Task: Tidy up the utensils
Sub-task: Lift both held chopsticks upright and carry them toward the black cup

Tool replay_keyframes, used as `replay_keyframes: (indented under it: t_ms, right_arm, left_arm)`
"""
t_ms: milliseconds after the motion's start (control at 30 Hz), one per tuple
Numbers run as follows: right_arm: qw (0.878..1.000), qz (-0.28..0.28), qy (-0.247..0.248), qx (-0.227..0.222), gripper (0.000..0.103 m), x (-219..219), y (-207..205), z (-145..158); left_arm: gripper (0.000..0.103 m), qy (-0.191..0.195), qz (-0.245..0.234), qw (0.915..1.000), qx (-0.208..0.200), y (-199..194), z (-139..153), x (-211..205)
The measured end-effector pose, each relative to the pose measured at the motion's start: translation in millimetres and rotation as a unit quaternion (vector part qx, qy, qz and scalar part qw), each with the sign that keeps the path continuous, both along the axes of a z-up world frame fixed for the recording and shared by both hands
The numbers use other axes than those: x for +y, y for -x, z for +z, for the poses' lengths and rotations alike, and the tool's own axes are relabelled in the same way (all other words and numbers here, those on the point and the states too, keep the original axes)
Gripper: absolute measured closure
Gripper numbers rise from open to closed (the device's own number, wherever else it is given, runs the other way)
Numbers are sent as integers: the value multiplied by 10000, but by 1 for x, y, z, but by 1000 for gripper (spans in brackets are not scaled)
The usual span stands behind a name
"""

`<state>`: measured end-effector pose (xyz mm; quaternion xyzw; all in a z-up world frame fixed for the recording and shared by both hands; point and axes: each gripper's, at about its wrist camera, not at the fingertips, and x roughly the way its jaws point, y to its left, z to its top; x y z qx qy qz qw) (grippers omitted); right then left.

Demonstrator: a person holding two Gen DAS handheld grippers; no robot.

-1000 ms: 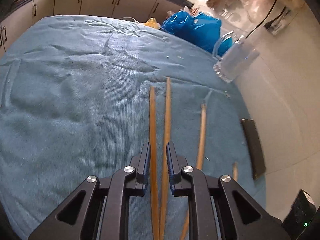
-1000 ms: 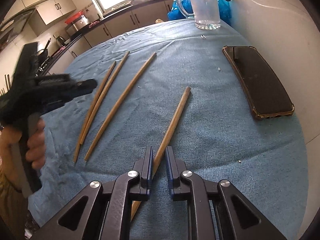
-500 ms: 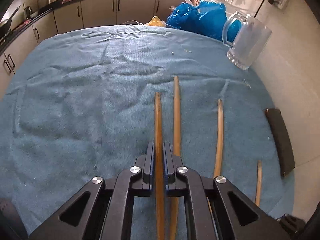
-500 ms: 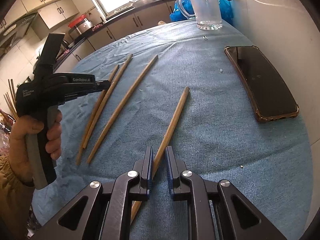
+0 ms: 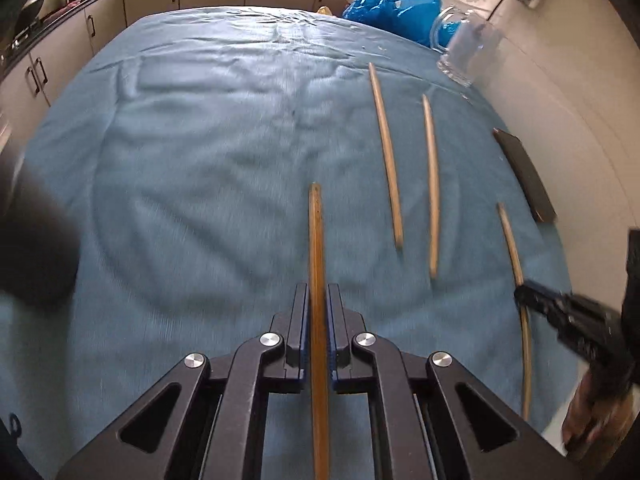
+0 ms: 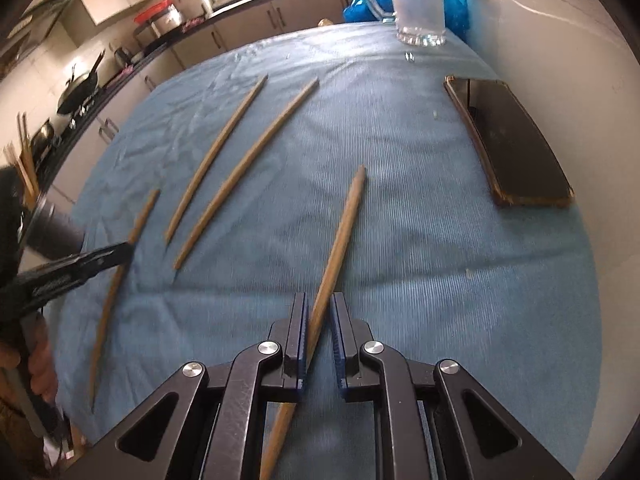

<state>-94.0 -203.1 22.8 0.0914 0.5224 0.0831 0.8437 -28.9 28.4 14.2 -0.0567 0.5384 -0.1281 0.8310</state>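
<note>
Left wrist view showed your left gripper [image 5: 318,300] pinching a chopstick [image 5: 317,248], its jaws having just closed onto it; the stick ran straight out between the pads and its far end stood over the blue cloth [image 5: 192,168]. To the right of it two more chopsticks [image 5: 387,156] lay loose on the cloth, side by side, not touching, and well apart from your held stick. Further right a fourth stick [image 5: 516,264] ran through the jaws of your right gripper [image 5: 524,294], which came in from the right edge with your hand behind it.

Right wrist view showed that right gripper [image 6: 319,320] pressed together on its own chopstick [image 6: 344,232], which crossed the jaws at a slant, leaning on the left pad, its far end pointing up and to the right. Your left gripper [image 6: 120,250] sat at the left edge with its stick [image 6: 116,284] passing through it. A phone [image 6: 512,144] lay on the right side of the cloth, near the wall. A glass mug [image 6: 420,4] stood at the far end, with a blue plastic bag [image 6: 454,4] just behind it. Nothing lay between either gripper and the loose pair [image 6: 240,164].
</note>
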Motion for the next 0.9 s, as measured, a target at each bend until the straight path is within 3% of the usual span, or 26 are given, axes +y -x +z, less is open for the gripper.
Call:
replay_keyframes:
  t_ms: [133,233,433,633,900]
  right_arm:
    - [9981,409,430,155,89,9,20,4]
    - [9984,355,339,284,82,7,18,5]
    - [9977,150,492,432,79,1,-9,5]
    - [9931,369,756,821,79,8,-43,5]
    - [9844,639,1085,1226,79,21,-70,2]
  left_arm:
    - [96,-91,-228,9997,-33,24,2,3]
    - [96,-121,-289,9995,6,20,3,4]
    - [95,-278,-451,9984,192,0,2,-7]
    - [95,-173,-516,9967,606,-19,2,-6]
    - [95,-541,-711,9941,623,-36,2,-24]
